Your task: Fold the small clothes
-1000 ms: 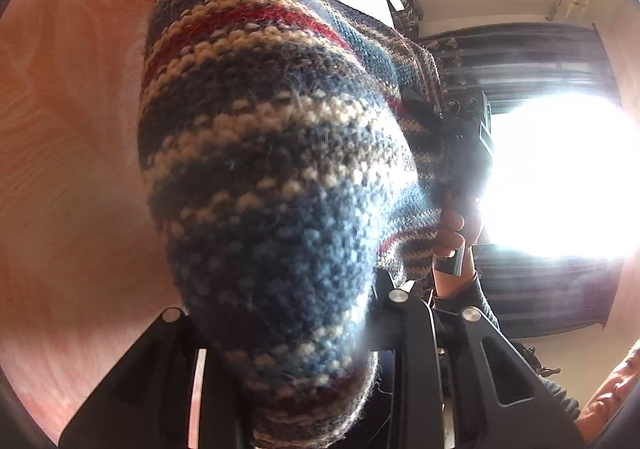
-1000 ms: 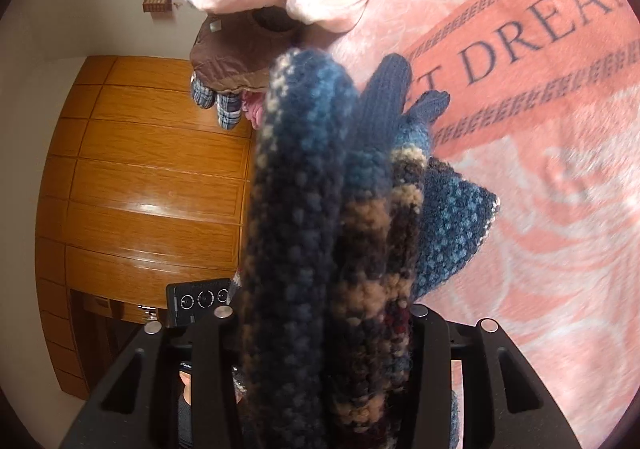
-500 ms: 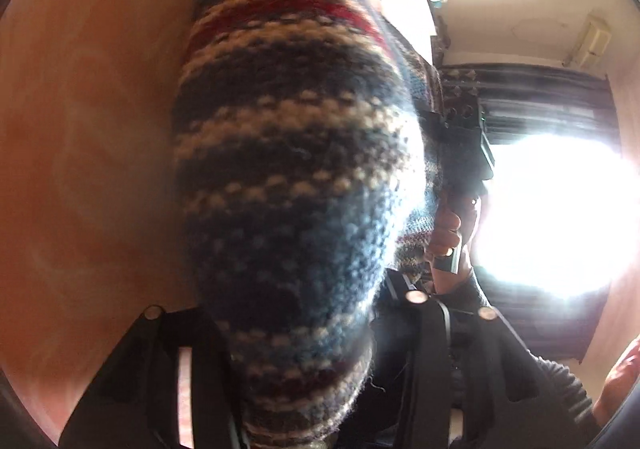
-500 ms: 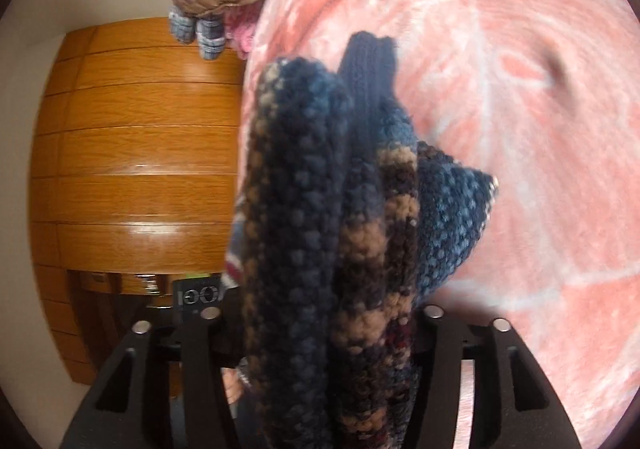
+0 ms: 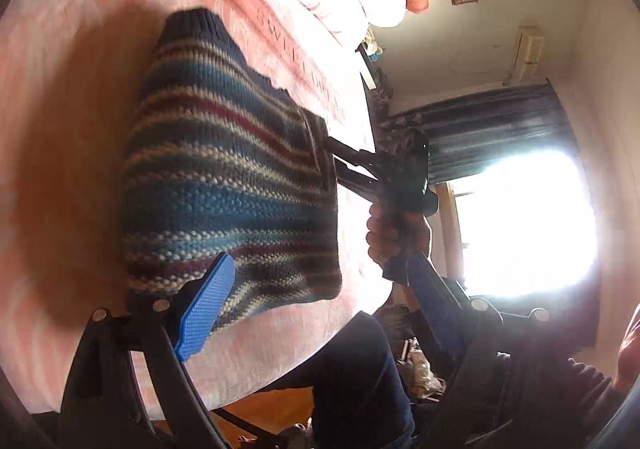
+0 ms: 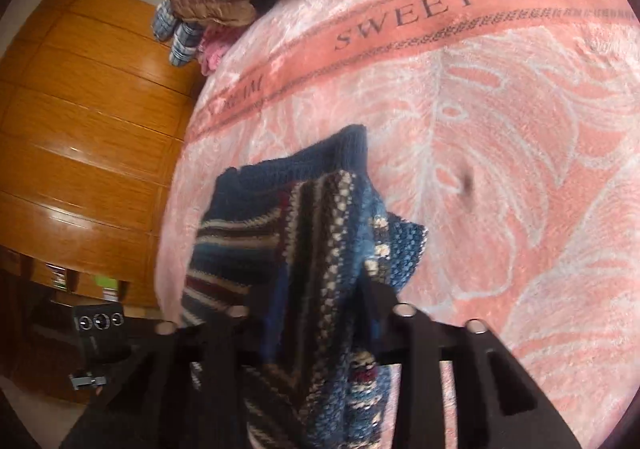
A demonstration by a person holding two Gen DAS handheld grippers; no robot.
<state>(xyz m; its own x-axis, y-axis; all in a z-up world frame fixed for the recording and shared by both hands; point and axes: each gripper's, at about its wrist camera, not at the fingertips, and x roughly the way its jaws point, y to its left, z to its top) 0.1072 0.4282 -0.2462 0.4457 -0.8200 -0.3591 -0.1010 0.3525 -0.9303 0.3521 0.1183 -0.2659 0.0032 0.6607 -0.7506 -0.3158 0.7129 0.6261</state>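
The sweater [image 5: 224, 185] lies on the pink blanket [image 5: 60, 97], in the middle of the left view. It is thick knit wool, so it looks soft, floppy and light. It will sag and bunch when lifted. Edges and corners are the best spots to take hold, since a thick fold may slip.

The left gripper [image 5: 316, 289] has its jaws spread wide, with nothing between them. One blue pad [image 5: 204, 309] sits at 7 o'clock over the sweater's near edge. The right gripper [image 6: 316, 313] has its jaws squeezed on a bunched side of the sweater [image 6: 296, 233], at 6 o'clock in its view.

Half a second ago the left jaws were pinching the knit, which filled that view. Now they have let go and pulled back. The sweater has come down onto the blanket.
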